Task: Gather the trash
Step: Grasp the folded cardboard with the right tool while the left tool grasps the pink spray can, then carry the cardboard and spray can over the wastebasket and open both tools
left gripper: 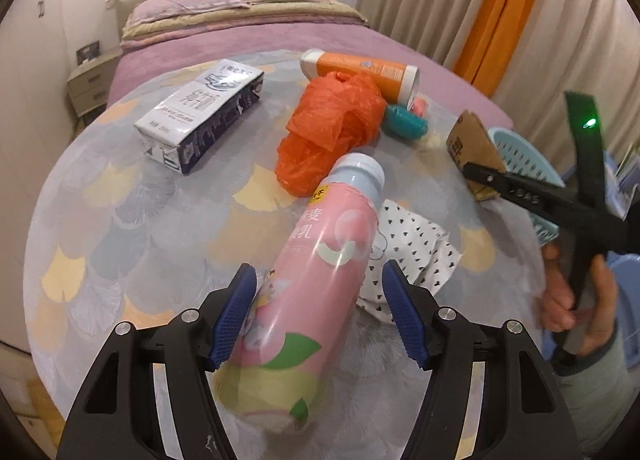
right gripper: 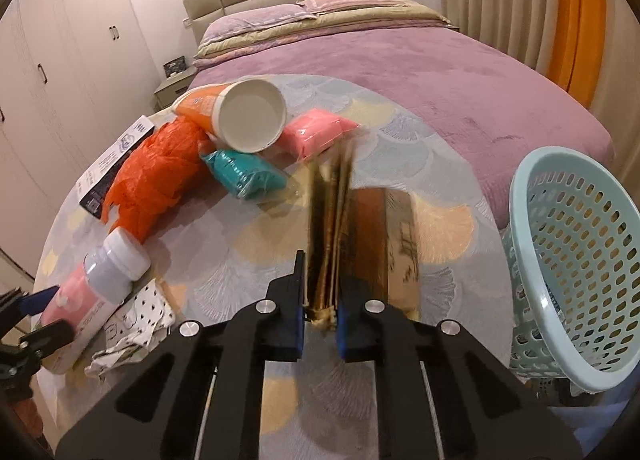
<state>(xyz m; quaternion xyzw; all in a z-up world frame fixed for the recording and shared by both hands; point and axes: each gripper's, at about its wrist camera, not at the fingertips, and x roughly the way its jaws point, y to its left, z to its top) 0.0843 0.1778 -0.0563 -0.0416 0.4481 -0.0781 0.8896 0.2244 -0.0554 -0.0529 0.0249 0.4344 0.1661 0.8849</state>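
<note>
A pink bottle [left gripper: 316,260] with a pale blue cap lies on the round table [left gripper: 120,220], between the blue pads of my left gripper [left gripper: 320,284]. The left pad touches it; the right pad stands apart, so the gripper is open. My right gripper [right gripper: 320,300] is shut on a folded piece of brown cardboard [right gripper: 340,228] and holds it above the table, left of the light blue basket [right gripper: 568,260]. It also shows in the left wrist view [left gripper: 480,176]. The bottle also lies at the left in the right wrist view [right gripper: 96,280].
On the table lie a milk carton [left gripper: 200,116], an orange plastic bag [left gripper: 332,128], an orange tube container [right gripper: 240,116], teal [right gripper: 244,176] and pink [right gripper: 316,132] packets, and a dotted wrapper [left gripper: 412,256]. A purple bed [right gripper: 440,72] stands behind.
</note>
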